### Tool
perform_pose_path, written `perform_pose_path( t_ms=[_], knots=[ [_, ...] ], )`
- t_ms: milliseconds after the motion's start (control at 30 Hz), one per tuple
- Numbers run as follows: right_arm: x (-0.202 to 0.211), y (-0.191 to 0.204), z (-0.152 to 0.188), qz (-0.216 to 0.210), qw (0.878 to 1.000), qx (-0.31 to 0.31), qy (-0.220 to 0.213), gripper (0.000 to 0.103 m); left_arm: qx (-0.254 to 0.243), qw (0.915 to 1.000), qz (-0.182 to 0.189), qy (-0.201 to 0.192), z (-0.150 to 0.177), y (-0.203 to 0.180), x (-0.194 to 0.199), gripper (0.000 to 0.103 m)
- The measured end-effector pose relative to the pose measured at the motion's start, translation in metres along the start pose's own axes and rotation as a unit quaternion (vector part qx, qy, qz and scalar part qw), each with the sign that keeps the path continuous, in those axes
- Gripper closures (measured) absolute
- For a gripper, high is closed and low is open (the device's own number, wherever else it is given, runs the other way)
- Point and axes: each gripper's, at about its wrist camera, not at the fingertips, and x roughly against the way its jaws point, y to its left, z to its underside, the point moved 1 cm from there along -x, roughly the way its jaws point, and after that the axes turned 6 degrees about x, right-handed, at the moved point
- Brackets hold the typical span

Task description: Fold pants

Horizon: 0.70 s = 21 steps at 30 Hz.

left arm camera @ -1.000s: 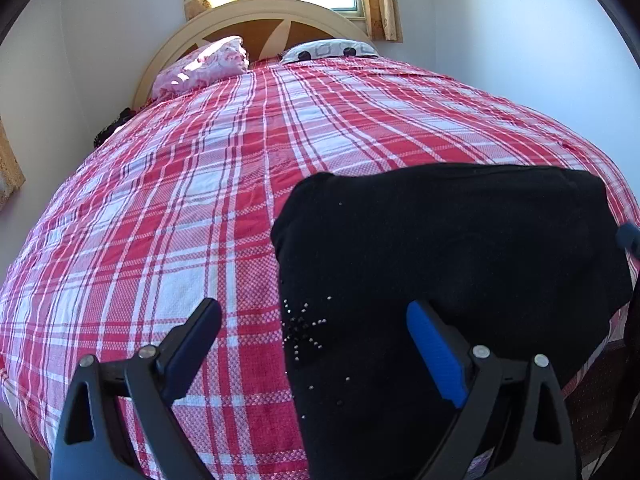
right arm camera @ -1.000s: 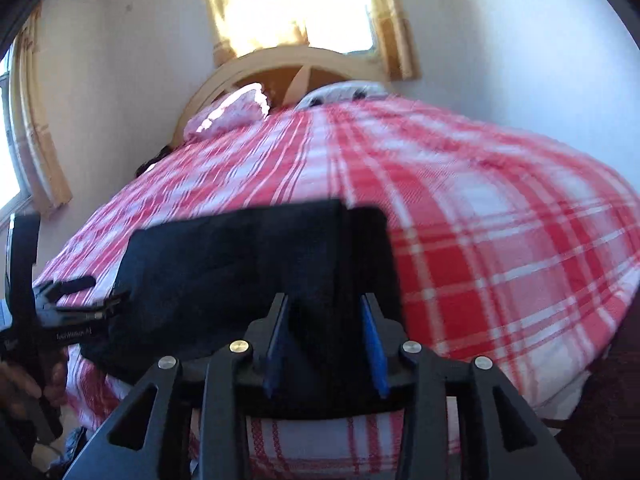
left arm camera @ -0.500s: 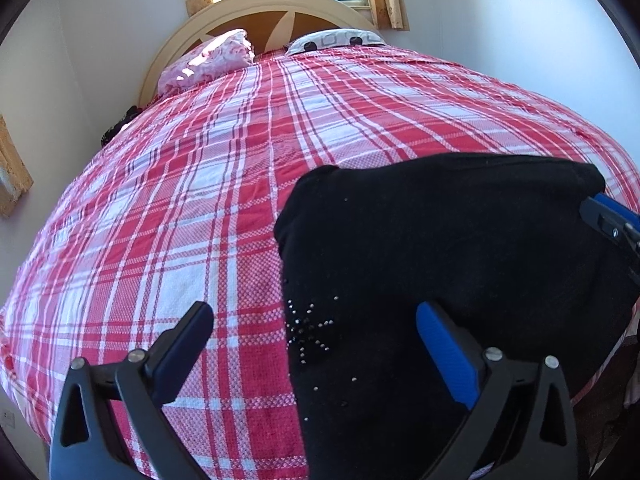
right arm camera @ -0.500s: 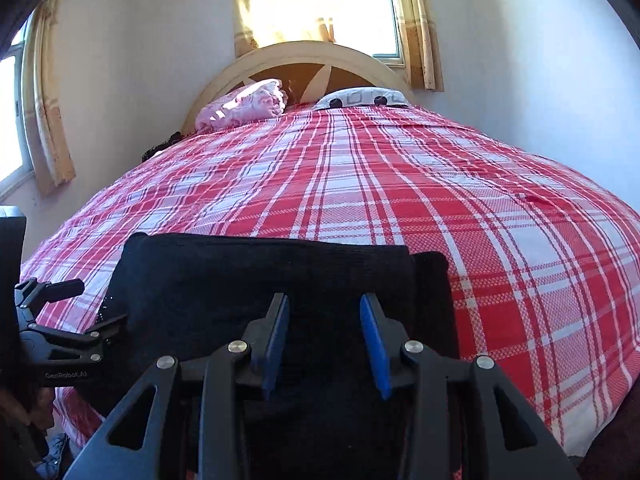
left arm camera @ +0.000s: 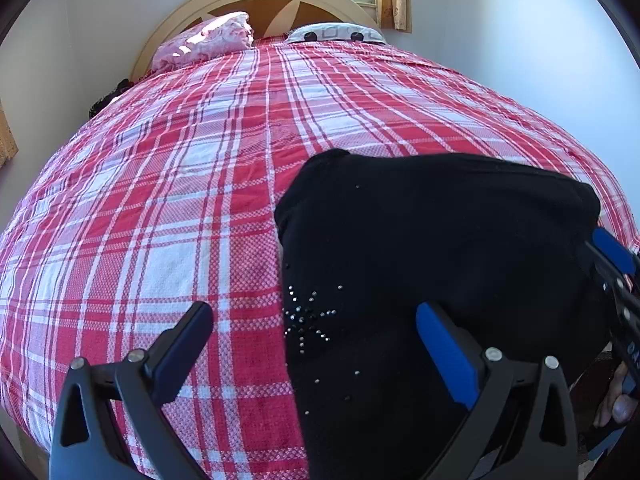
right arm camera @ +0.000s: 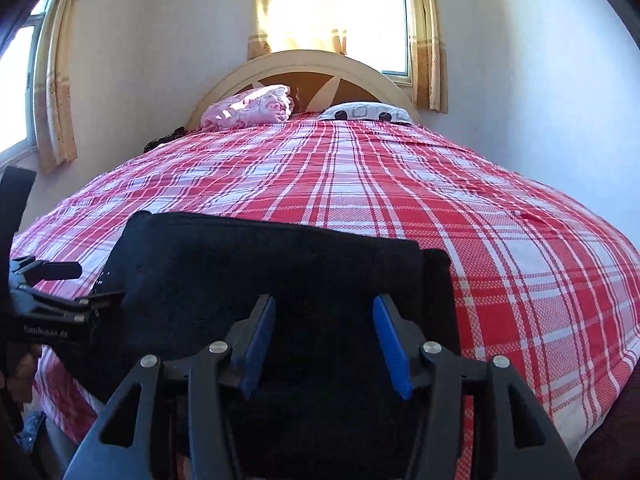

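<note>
White lettering on the body of the left hand-held gripper (right arm camera: pixel 60 276), seen from the right wrist view, is too blurred to read; it may be a brand name.

The pants (left arm camera: pixel 440 248), black and soft, lie folded into a thick rectangular bundle at the near edge of the bed (left arm camera: pixel 160 200), their long side running across it, parallel to the foot edge. Small shiny studs (left arm camera: pixel 308 316) form a starburst on the fabric near the bundle's left end. The bed cover is a woven red-and-white plaid, stretching toward a curved cream headboard (right arm camera: pixel 312 64) with a pink pillow (right arm camera: pixel 252 108) and a white patterned pillow (right arm camera: pixel 368 112).

The left hand-held gripper (left arm camera: pixel 312 340) stands spread wide over the bundle's left end, one finger above the plaid, the other above the pants, grasping nothing. The right hand-held gripper (right arm camera: pixel 324 340) has just been opening; its blue pads (right arm camera: pixel 388 344) stand parted above the black cloth at the bundle's right end, released.
</note>
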Motion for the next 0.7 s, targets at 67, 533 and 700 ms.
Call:
perform_pose_path(
  t_ms=[67,533,700],
  knots=[
    [0.007,0.003,0.006,0.004,1.000,0.013,-0.001,0.046,-0.011,0.9999,0.002,-0.003,0.000,-0.001,0.000,0.000],
    [0.020,-0.015,0.039,-0.019,0.999,-0.026,0.027,0.022,-0.029,0.9973,0.002,-0.067,-0.044,0.047,0.018,0.000],
    [0.022,-0.010,0.039,-0.004,1.000,-0.004,0.025,0.022,0.027,0.9967,0.077,0.000,-0.064,0.059,-0.011,0.004]
  ],
)
